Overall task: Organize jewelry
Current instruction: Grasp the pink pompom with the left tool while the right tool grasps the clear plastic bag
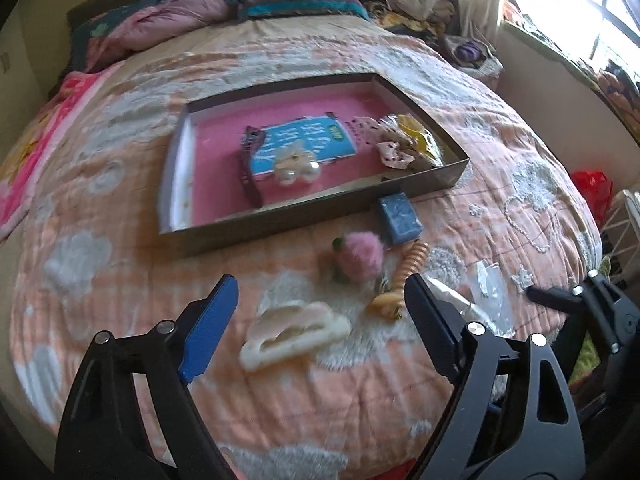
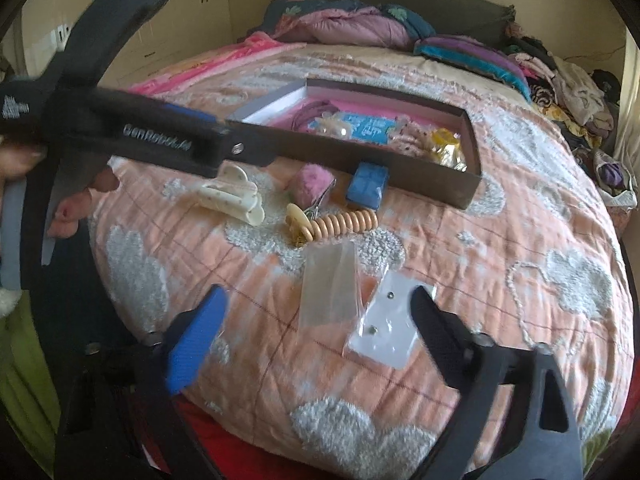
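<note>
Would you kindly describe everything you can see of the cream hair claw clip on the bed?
The cream claw clip looks like glossy plastic with scalloped, cloud-like edges and a slotted middle. It lies on its side on the peach quilt, outside the tray, left of the pink pom-pom. The open left gripper frames it without touching. The right wrist view shows faint speckles on it.

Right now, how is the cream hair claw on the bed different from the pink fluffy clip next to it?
The cream hair claw is smooth, pale plastic; the pink fluffy clip is fuzzy, with a green bit at one end. The hair claw looks larger and lies lengthwise; the fluffy clip is a rounder lump. The hair claw lies nearer the open left tool; the clip lies closer to the box. Both rest on the quilt, outside the box.
</note>
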